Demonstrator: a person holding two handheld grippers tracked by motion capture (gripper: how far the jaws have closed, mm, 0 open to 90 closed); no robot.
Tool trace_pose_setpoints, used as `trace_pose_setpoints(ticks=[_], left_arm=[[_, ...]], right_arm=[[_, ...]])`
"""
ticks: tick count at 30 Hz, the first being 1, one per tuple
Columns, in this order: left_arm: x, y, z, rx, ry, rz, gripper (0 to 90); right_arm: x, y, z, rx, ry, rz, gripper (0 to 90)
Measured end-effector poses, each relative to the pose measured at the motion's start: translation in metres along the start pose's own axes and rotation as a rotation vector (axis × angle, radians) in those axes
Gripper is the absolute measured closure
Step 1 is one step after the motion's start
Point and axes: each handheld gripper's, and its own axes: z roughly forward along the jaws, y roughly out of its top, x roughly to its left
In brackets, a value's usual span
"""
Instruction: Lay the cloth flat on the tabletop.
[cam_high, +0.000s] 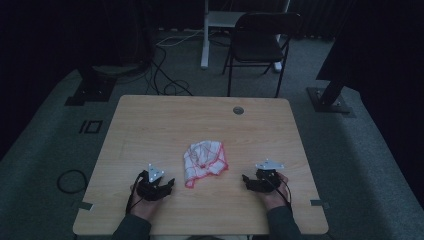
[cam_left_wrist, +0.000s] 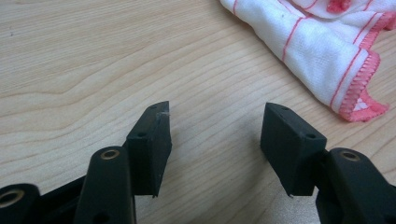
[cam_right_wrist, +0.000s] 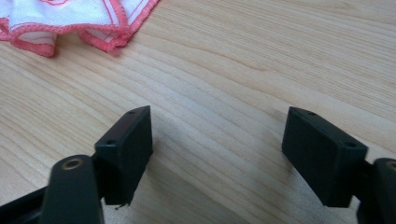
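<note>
A crumpled white cloth with red stripes and a pink-red hem (cam_high: 204, 157) lies near the middle of the wooden table (cam_high: 150, 125). My left gripper (cam_high: 168, 183) rests low on the table to the cloth's left, jaws open and empty. In the left gripper view the cloth (cam_left_wrist: 322, 51) lies ahead and to the right of my left gripper (cam_left_wrist: 215, 116). My right gripper (cam_high: 246, 179) sits to the cloth's right, also open with nothing between its jaws. In the right gripper view the cloth's hem (cam_right_wrist: 79, 23) is at the upper left, ahead of my right gripper (cam_right_wrist: 219, 126).
A round cable hole (cam_high: 238, 110) sits near the table's far edge. Beyond the table stand a black folding chair (cam_high: 260, 42) and a white desk leg (cam_high: 205, 35). Cables (cam_high: 165, 75) trail on the grey carpet; a cable coil (cam_high: 71, 180) lies left of the table.
</note>
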Motion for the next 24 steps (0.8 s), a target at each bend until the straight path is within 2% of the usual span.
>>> trace_pose_setpoints(ticks=[9,12,15,17,19,24], left_arm=[[-0.004,0.0,0.0,-0.001,-0.008,0.007,44.6],[-0.006,0.001,0.001,-0.004,-0.011,0.01,48.1],[-0.007,0.001,0.001,-0.006,-0.009,0.007,49.3],[-0.007,0.001,0.001,-0.006,-0.009,0.005,49.5],[-0.008,0.001,0.001,-0.005,-0.008,0.004,49.4],[-0.008,0.001,0.001,-0.006,-0.014,0.005,49.3]], right_arm=[[0.002,0.0,-0.001,0.0,0.001,-0.001,30.9],[0.005,0.002,0.0,0.007,0.019,-0.018,31.3],[0.008,0.004,0.0,0.017,0.027,-0.024,35.7],[0.008,0.006,-0.001,0.028,0.034,-0.027,43.3],[0.008,0.007,-0.001,0.023,0.053,-0.022,46.9],[0.014,0.012,-0.008,0.007,0.083,-0.064,52.3]])
